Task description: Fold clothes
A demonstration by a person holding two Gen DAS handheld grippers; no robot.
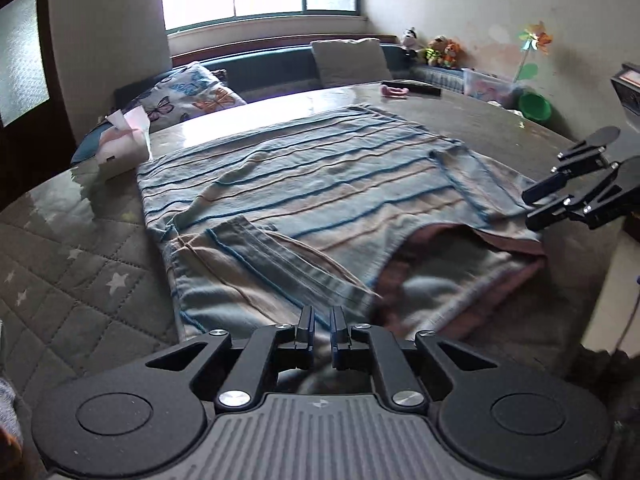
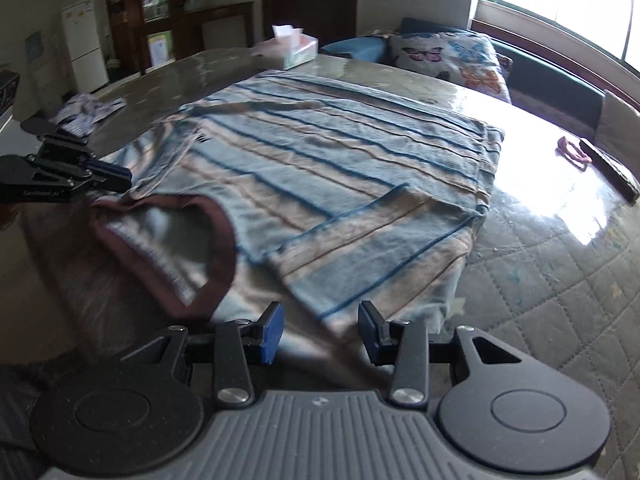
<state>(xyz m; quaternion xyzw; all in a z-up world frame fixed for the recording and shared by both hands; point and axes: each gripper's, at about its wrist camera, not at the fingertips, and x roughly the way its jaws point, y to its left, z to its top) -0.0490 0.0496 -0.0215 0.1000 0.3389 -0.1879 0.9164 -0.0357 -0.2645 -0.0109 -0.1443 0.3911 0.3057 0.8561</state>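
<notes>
Evidently both sleeves of the blue-and-tan striped cotton T-shirt [image 1: 304, 184] are lying folded inward; left gripper [image 1: 321, 330] is nearly closed, whether pinching the shoulder I cannot tell; right gripper [image 2: 320, 334] is gaping empty. Grip matching shoulders evenly.

Your striped T-shirt [image 1: 320, 184] lies spread flat on the table, pale blue and beige bands crossed by thin dark blue lines. Its brown-edged neck opening faces you at the near edge, gaping slightly. Both short sleeves look folded inward over the body, though blur near the collar makes that hard to confirm.
</notes>
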